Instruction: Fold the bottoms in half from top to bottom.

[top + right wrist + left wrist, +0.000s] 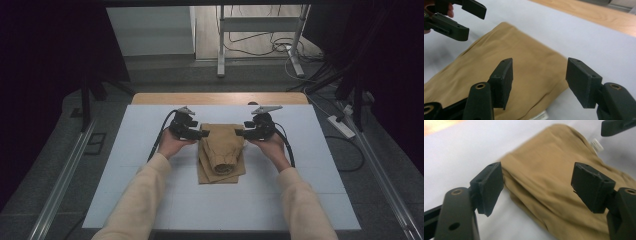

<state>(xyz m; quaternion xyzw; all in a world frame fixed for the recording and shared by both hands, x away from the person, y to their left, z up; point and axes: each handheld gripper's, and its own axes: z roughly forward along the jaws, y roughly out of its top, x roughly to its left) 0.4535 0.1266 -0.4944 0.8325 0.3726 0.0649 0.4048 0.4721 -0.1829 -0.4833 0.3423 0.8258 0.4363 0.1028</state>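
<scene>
Folded tan cloth (221, 152) lies flat on the white board (125, 165), between the two grippers, its far end level with both sets of fingertips.

Left gripper (204, 134): held in the person's left hand (171, 145), pointing inward at the cloth's far left corner. Jaws released, spread wide. In the left gripper view the left pad (488, 187) sits over bare board just beside the cloth's edge; the right pad (591, 186) hangs over the fabric itself. Cloth corner lies in the gap between the pads. Contact with the fabric: cannot tell. Nothing gripped.

Cloth, between the fingers: several layers stacked, a rolled fold toward the near end in the high view. A small white tag (596, 145) shows at the edge past the left gripper's right pad.

Right gripper (238, 133): held in the right hand (272, 146), pointing inward at the cloth's far right corner, facing the left gripper across the fabric. Jaws released, wide apart. In the right gripper view the left pad (502, 81) is over the fabric; the right pad (581, 81) is over bare board beyond the cloth's edge. Nothing gripped.

Wooden table edge (220, 98) runs beyond both fingertips.
</scene>
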